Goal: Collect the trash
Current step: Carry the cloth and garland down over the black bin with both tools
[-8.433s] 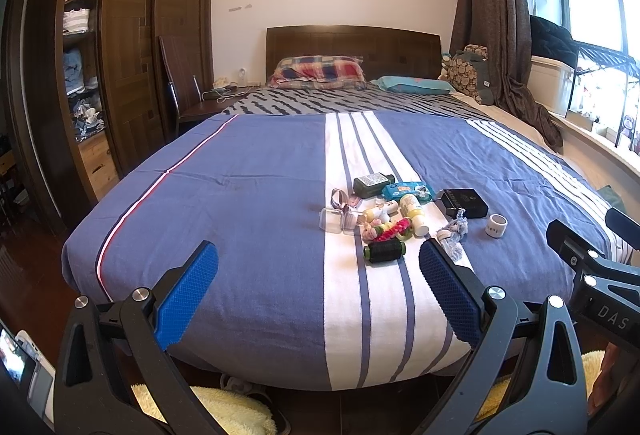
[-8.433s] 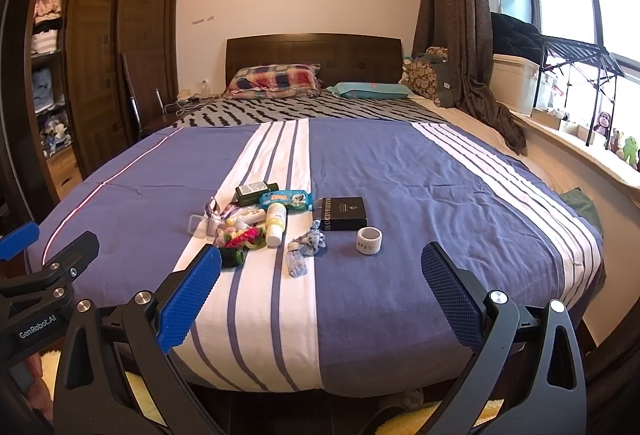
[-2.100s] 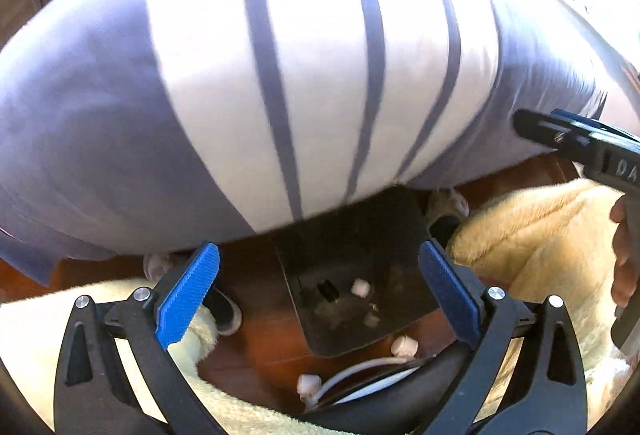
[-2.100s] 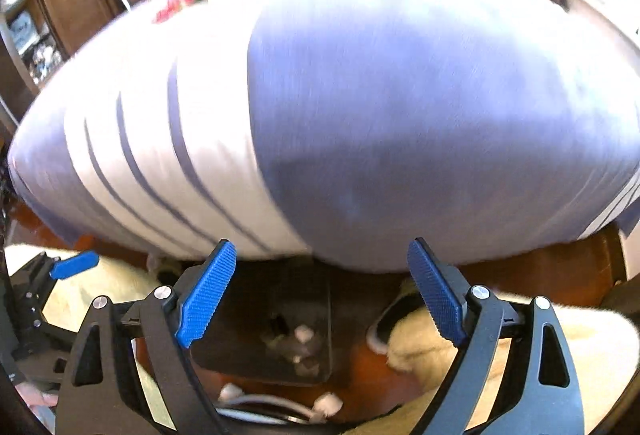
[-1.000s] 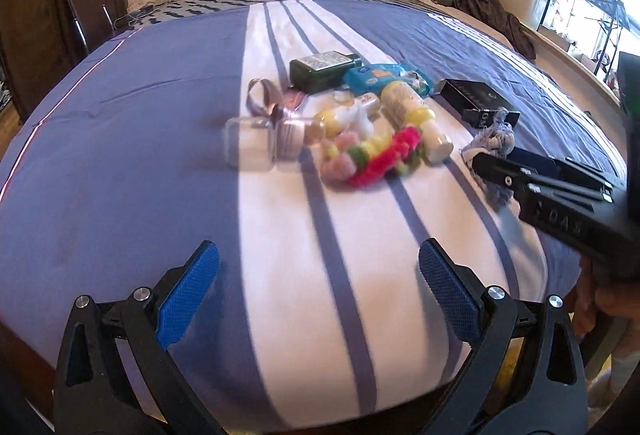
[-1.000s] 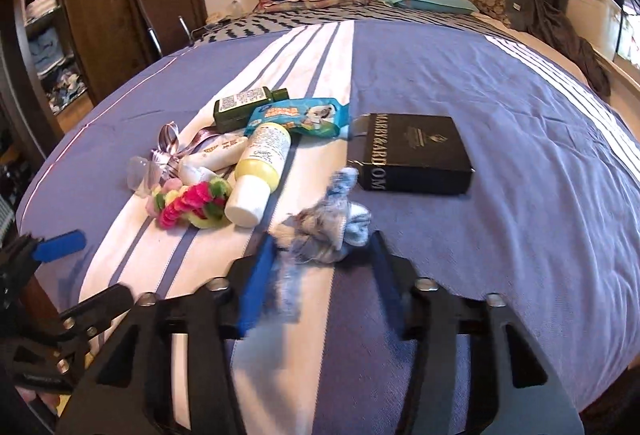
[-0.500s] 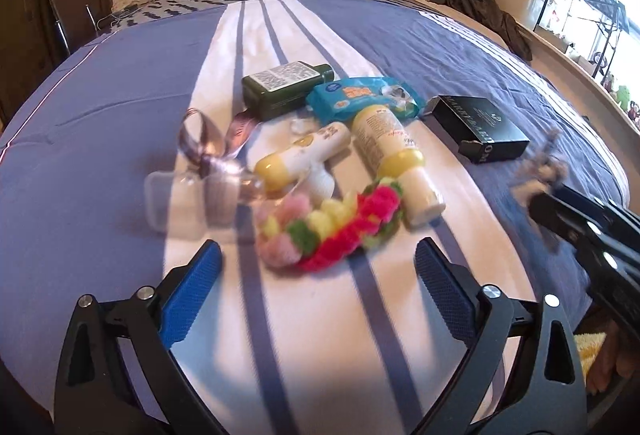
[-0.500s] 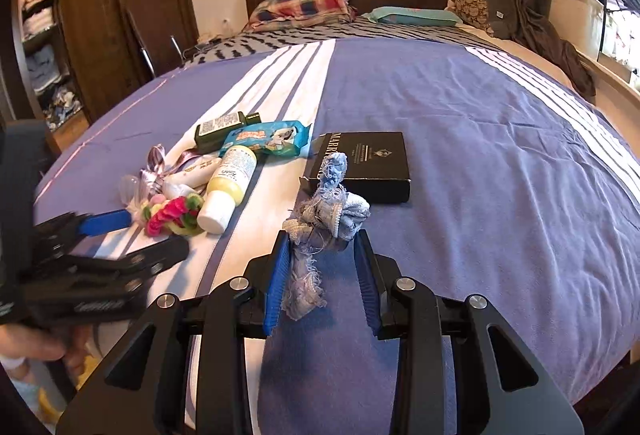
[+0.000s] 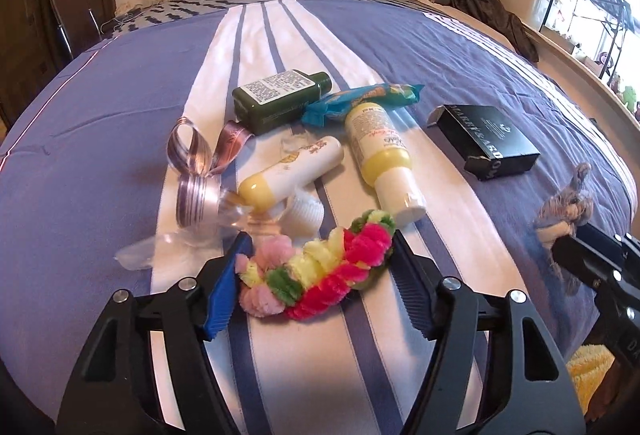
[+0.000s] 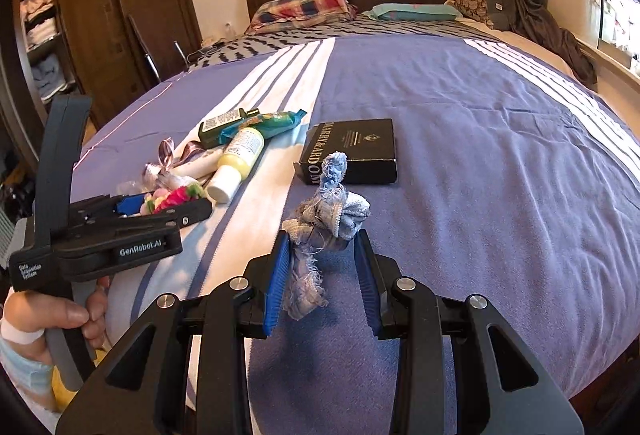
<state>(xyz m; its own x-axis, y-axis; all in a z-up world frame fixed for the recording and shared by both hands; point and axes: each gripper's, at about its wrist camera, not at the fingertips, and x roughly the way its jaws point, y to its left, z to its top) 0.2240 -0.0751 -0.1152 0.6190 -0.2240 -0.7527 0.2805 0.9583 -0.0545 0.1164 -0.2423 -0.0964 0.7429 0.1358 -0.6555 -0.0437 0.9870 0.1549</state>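
Observation:
A pink, yellow and green pom-pom garland point(image 9: 316, 271) lies on the striped bedspread point(image 9: 120, 95), between the pads of my left gripper point(image 9: 320, 275). The jaws are closing, and the pads stand at the garland's two ends without squeezing it. My right gripper point(image 10: 322, 267) is shut on a frayed blue cloth scrap point(image 10: 328, 211), held just above the bed. In the left wrist view, that scrap point(image 9: 568, 207) shows at the right edge. Behind the garland lie a green bottle point(image 9: 280, 101), a blue wrapper point(image 9: 360, 101), two yellow-and-white bottles point(image 9: 384, 155), a ribbon point(image 9: 192, 151) and clear plastic point(image 9: 160, 247).
A black box point(image 10: 356, 151) lies on the blue part of the spread, beyond the scrap. A person's hand point(image 10: 52, 319) holds the left gripper's handle. Pillows point(image 10: 304, 9) and a headboard are at the far end, a wardrobe point(image 10: 100, 15) at the left, curtains at the right.
My left gripper came forward over the bed, and its jaws narrowed around the garland. My right gripper shut on the cloth scrap and raised it off the spread.

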